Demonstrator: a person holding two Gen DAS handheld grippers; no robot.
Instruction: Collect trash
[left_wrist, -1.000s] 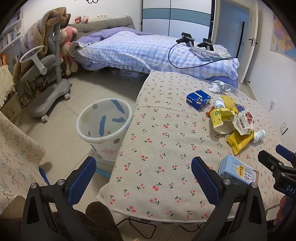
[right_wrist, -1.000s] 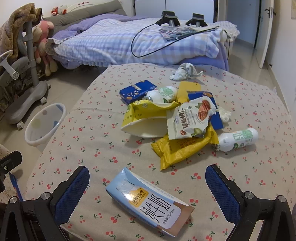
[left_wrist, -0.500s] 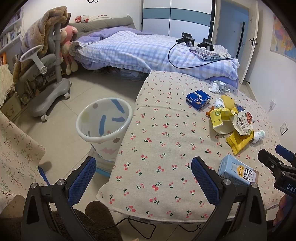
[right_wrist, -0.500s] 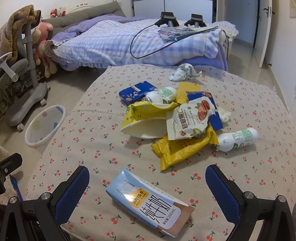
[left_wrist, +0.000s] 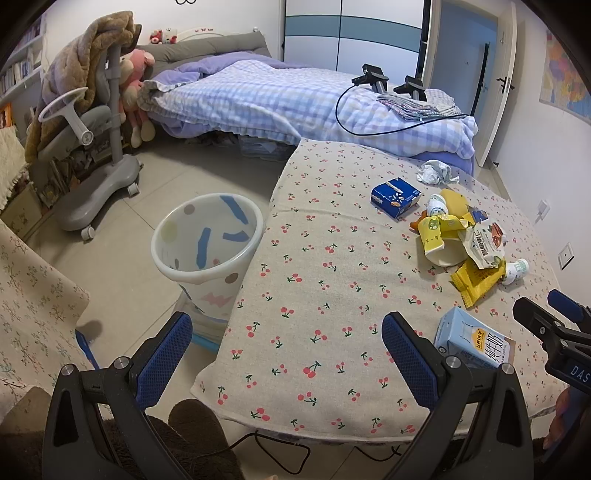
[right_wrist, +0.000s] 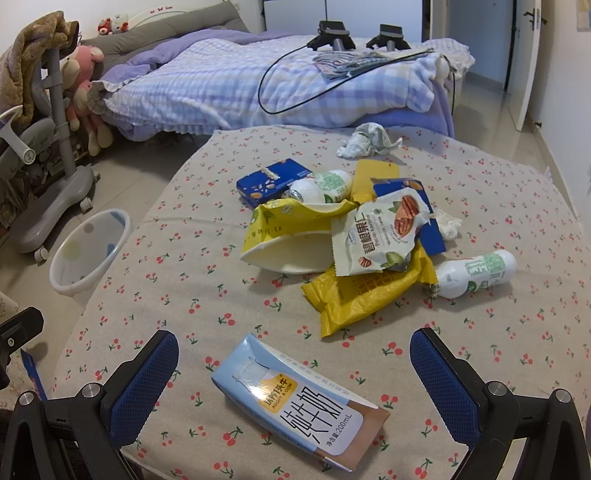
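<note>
Both hand-held grippers, left (left_wrist: 282, 356) and right (right_wrist: 293, 384), are wide and hold nothing. The milk carton (right_wrist: 299, 400) lies flat on the surface (right_wrist: 177, 258) between the right fingers. Squeezing it may spill leftover milk; the bin (left_wrist: 207, 251) stands beside, on the floor.

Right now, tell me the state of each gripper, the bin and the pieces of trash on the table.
left gripper: open, holding nothing
right gripper: open, holding nothing
milk carton: lying flat between the right gripper's fingers, not gripped
trash bin: upright on the floor beside the table
yellow paper cup: crushed, on its side
nut packet: torn open, on the pile
yellow wrapper: crumpled
white bottle: on its side
blue box: lying flat
</note>
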